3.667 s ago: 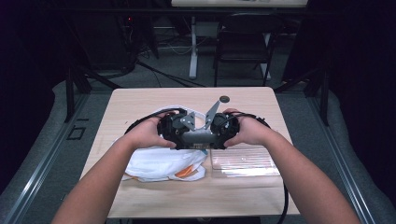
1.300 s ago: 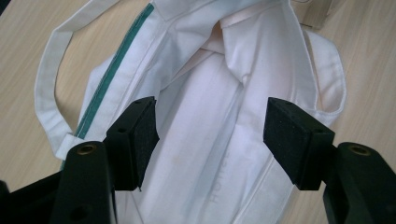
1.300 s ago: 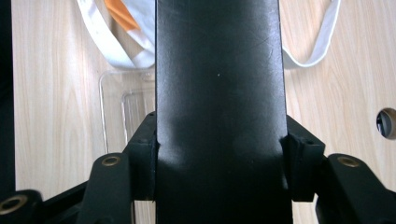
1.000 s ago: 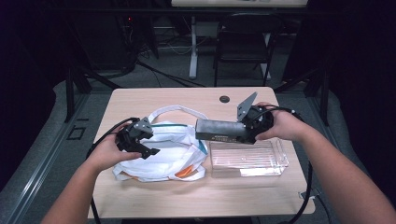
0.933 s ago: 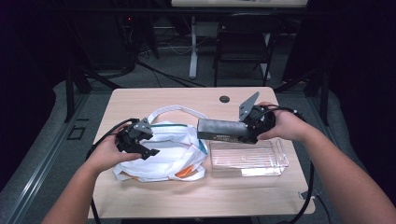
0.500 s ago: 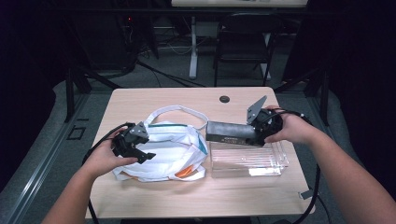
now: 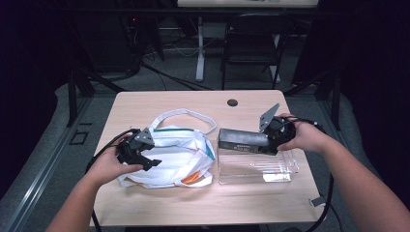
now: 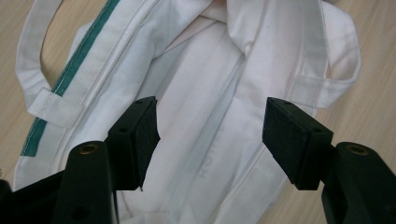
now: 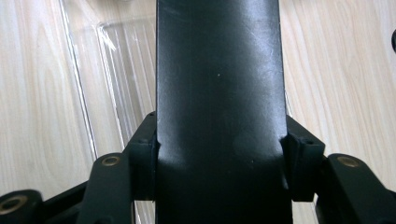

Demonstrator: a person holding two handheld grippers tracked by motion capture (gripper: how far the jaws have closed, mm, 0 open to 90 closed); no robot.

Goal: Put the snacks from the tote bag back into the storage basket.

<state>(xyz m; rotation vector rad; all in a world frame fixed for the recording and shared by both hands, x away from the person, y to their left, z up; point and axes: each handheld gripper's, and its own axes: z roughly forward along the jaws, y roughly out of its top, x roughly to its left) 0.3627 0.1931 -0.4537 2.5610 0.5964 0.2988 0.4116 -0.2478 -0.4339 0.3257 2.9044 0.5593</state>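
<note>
Dark box [image 9: 219,93] between right fingers [image 9: 142,154] (clamped)

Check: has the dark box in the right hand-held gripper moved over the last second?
Yes. The dark box has come down and toward the person, from level with the table's hole to just above the clear tray.

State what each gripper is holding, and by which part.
Right gripper: dark box, clamped across its near end. Left gripper: nothing, jaws open over the white bag.
</note>
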